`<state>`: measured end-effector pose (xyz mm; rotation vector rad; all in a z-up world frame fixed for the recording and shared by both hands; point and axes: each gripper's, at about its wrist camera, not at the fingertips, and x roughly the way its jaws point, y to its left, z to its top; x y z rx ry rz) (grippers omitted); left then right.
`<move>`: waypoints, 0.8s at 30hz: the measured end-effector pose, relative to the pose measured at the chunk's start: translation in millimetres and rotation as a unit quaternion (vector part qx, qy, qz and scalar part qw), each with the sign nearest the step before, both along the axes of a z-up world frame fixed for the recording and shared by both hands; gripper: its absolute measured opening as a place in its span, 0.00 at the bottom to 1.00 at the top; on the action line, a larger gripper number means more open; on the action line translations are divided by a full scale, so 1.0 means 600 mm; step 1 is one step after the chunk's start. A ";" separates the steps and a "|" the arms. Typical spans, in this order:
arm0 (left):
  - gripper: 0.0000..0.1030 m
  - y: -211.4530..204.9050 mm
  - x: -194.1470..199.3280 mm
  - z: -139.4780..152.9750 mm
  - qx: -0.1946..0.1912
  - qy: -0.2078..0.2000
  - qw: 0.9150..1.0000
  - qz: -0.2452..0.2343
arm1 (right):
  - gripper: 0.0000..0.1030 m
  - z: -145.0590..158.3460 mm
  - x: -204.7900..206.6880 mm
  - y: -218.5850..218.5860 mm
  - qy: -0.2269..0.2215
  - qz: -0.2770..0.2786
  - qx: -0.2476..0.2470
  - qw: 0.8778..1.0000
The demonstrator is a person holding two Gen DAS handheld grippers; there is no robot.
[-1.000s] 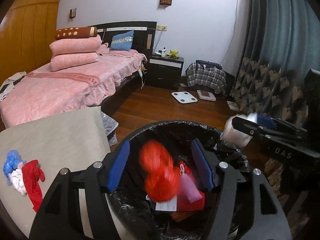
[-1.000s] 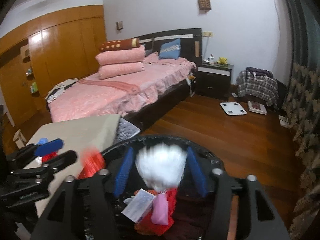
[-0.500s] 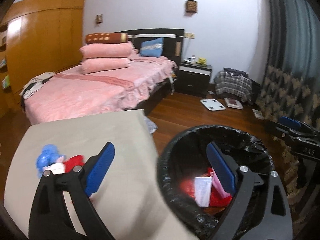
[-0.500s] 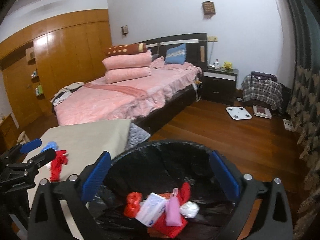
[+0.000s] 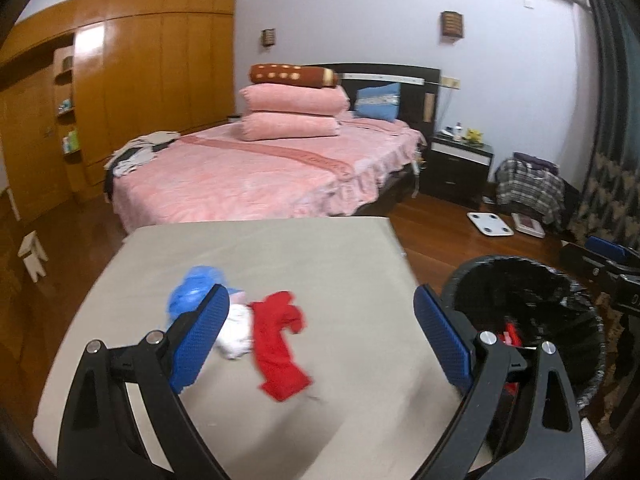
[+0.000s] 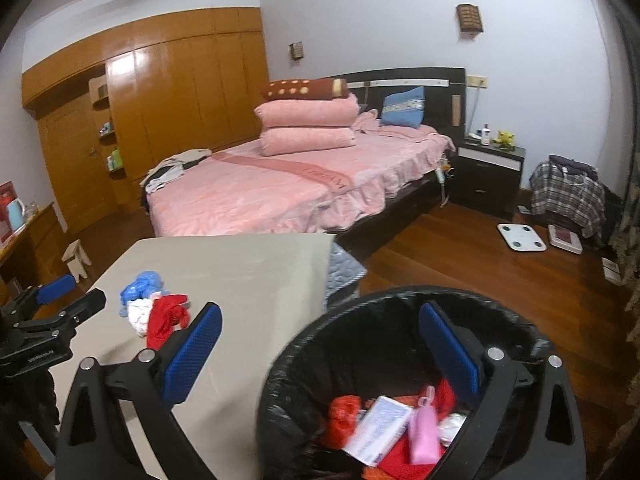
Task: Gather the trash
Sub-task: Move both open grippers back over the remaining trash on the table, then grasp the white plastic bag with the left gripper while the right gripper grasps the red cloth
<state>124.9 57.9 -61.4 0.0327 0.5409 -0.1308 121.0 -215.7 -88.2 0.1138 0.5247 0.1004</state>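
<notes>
Scraps [image 5: 256, 328] lie on the table [image 5: 320, 256], bin [image 6: 384, 304] apparently just right of it.

Both grippers released trash into bin [image 6: 400, 320]; fingers now spread empty; left gripper [image 5: 320, 344] swung over table [image 5: 320, 248].

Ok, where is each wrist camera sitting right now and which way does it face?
Left wrist: behind the open, empty left gripper, over the beige table, facing the red scrap, blue scrap and bed; right gripper at the right edge.
Right wrist: behind the open, empty right gripper, above the black-lined bin, facing the bed; left gripper at the left edge.
Shared: table, scraps, bin, bed.
</notes>
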 end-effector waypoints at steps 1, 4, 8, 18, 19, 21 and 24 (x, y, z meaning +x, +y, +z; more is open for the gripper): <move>0.88 0.008 -0.001 -0.001 0.001 0.000 1.000 0.005 | 0.94 -0.001 0.003 0.008 0.001 0.003 0.000 1.000; 0.88 0.042 0.002 -0.004 0.000 0.004 1.000 0.024 | 0.94 -0.008 0.017 0.040 0.006 0.015 -0.001 1.000; 0.88 0.085 0.009 -0.016 0.003 0.014 0.999 0.048 | 0.94 -0.022 0.038 0.081 0.015 0.032 -0.005 0.999; 0.88 0.144 0.032 -0.056 0.002 0.030 0.996 0.078 | 0.94 -0.060 0.090 0.155 0.036 0.057 -0.008 0.998; 0.88 0.145 0.035 -0.061 0.002 0.032 0.996 0.080 | 0.94 -0.063 0.092 0.159 0.036 0.059 -0.008 0.998; 0.81 0.148 0.046 -0.074 -0.003 0.039 0.996 0.080 | 0.94 -0.072 0.101 0.171 0.039 0.062 -0.015 0.997; 0.78 0.149 0.065 -0.095 -0.005 0.054 0.995 0.078 | 0.94 -0.088 0.114 0.185 0.045 0.068 -0.023 0.996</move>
